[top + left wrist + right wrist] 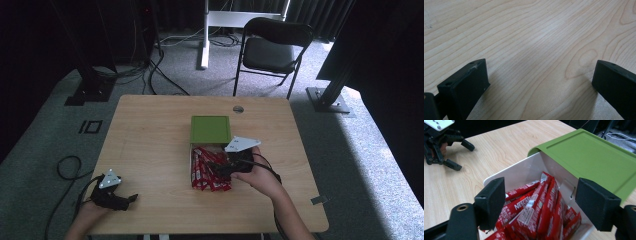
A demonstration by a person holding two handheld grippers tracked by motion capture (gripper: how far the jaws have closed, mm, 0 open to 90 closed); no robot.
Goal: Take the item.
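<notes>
A white box (pixel 190 159) with a green lid (pixel 210 129) slid toward its far end lies at the table's middle, and its near end is uncovered. Several red Nescafe sachets (pixel 206 175) lie packed inside it. My right gripper (pixel 217 168) hovers over the uncovered part. In the right gripper view, my right gripper (pixel 542 195) is open, its jaws standing wide on either side of the sachets (pixel 546 212) without pressing on any, beside the lid (pixel 589 152). My left gripper (pixel 131 198) rests open at the front left of the table, with bare wood between the jaws of my left gripper (pixel 540 77).
The wooden table (pixel 150 135) has a cable hole (pixel 238 109) near its far edge. A black folding chair (pixel 272 50) stands behind the table. Cables lie on the carpet at the left.
</notes>
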